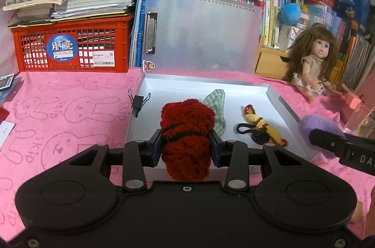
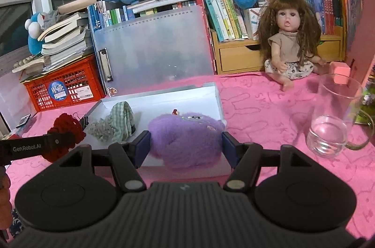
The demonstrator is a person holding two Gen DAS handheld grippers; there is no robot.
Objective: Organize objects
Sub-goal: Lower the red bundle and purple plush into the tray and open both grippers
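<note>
— Left of frame: left gripper [image 1: 186, 147], jaws pinched narrow on red crocheted bundle [image 1: 186, 138], held over near edge of open grey box [image 1: 276, 98] on pink worktop [image 1: 70, 107].

— Right of frame: right gripper [image 2: 186, 146], jaws about half spread, clamped on purple plush [image 2: 185, 140], likewise at box's near edge.

— Advice for placing?

— Probably best set down clear of green checked cloth [image 2: 117, 124], away from glass [image 2: 335, 116].

red crochet bundle [image 1: 186, 142] – clamped, purple plush [image 2: 185, 138] – gripped
</note>
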